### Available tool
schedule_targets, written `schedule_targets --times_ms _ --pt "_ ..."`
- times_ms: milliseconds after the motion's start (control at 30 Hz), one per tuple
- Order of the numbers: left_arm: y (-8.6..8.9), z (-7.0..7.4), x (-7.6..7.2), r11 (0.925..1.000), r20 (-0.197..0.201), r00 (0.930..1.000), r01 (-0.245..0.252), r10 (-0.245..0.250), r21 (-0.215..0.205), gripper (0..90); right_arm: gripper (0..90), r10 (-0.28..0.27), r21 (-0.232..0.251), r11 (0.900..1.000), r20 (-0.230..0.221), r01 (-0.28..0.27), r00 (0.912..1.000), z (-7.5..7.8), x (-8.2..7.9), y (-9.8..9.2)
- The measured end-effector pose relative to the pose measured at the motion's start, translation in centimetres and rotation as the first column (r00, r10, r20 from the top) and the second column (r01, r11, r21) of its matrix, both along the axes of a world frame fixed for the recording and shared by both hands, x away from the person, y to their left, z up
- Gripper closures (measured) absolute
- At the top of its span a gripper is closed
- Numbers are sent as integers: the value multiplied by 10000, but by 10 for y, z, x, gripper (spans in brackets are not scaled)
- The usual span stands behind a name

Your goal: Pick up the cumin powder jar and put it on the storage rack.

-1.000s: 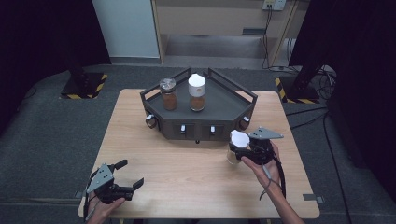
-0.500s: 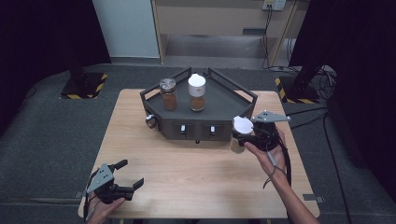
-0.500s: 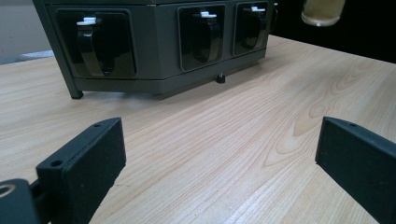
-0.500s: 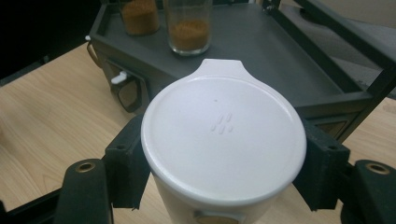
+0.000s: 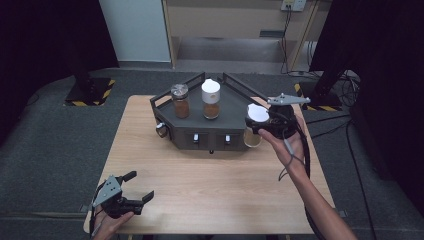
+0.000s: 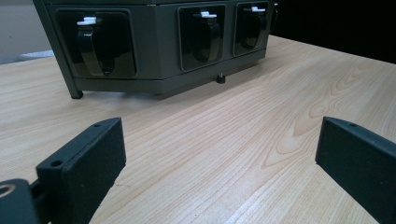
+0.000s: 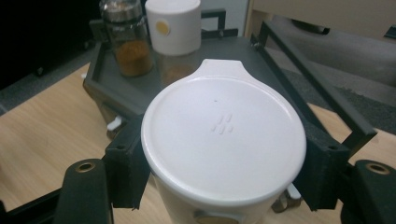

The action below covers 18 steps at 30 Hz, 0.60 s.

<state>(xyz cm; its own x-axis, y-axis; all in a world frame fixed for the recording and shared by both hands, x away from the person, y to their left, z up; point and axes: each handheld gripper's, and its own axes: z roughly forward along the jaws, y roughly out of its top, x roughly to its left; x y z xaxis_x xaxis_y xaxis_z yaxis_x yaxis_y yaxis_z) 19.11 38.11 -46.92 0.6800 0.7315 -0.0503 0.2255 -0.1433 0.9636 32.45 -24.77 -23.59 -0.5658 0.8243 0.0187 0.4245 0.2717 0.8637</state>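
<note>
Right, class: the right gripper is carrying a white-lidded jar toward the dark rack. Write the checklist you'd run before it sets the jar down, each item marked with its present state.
1. Right gripper shut on the white-lidded jar, pads on both sides: ok.
2. Jar upright, lid level: ok.
3. Lid seated on the jar: looks closed, ok.
4. Free space on the rack beside the steel-capped jar and the white-capped jar: ok.
5. Jar bottom clear of the rack's rail: cannot tell.
6. Left gripper open, low near the table's front corner, away from the rack: ok.
</note>
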Motion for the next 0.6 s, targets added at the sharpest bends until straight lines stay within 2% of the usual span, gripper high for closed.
schedule_targets --times_ms 300,600 --pt "1 0 0 10000 7 10000 -5 5 -42 5 307 -295 -128 9995 84 296 9995 24 25 12" --pt "1 0 0 10000 -11 10000 -30 30 -51 5 307 -611 -206 9979 53 612 9981 33 54 24"
